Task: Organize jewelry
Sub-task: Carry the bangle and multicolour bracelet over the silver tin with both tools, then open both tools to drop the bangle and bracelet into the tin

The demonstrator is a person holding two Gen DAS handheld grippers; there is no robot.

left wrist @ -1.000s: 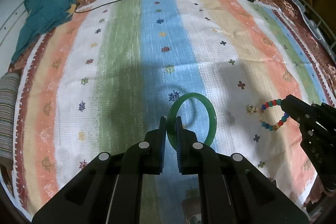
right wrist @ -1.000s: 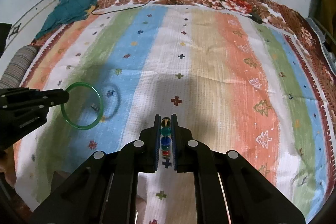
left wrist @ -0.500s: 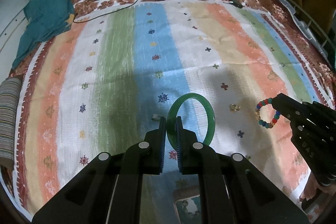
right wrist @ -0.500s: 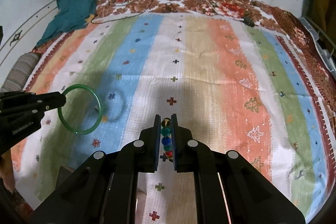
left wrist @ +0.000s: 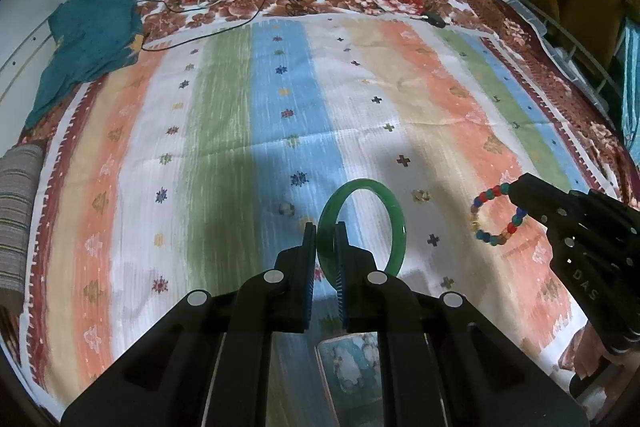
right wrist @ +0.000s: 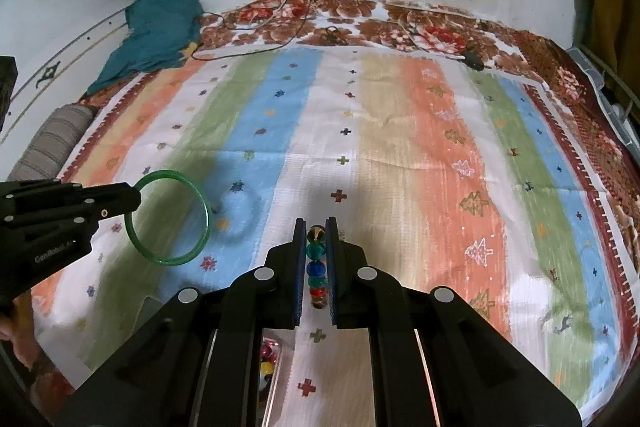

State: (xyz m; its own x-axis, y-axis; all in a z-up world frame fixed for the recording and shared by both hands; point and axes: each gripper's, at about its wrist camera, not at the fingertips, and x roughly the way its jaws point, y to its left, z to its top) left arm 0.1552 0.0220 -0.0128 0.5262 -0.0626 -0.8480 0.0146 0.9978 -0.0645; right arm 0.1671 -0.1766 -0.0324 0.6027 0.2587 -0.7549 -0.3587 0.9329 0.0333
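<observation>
My left gripper (left wrist: 326, 227) is shut on a green bangle (left wrist: 394, 219) and holds it upright above the striped bedsheet (left wrist: 256, 115). The bangle also shows in the right wrist view (right wrist: 202, 205), held by the left gripper (right wrist: 134, 197). My right gripper (right wrist: 317, 227) is shut on a multicoloured bead bracelet (right wrist: 316, 269); the bracelet (left wrist: 482, 221) hangs from the right gripper (left wrist: 518, 191) at the right of the left wrist view. Two small pieces of jewelry (left wrist: 286, 209) (left wrist: 421, 195) lie on the sheet.
A teal cloth (left wrist: 88, 39) lies at the far left corner, cables (left wrist: 200, 35) run across the far floral border, and a dark small object (left wrist: 434, 19) sits at the far right. A clear box (right wrist: 268, 367) with coloured items shows below the right gripper.
Both grippers have risen and drawn back from the sheet with their jewelry still held; the view now takes in more of the far wall.
</observation>
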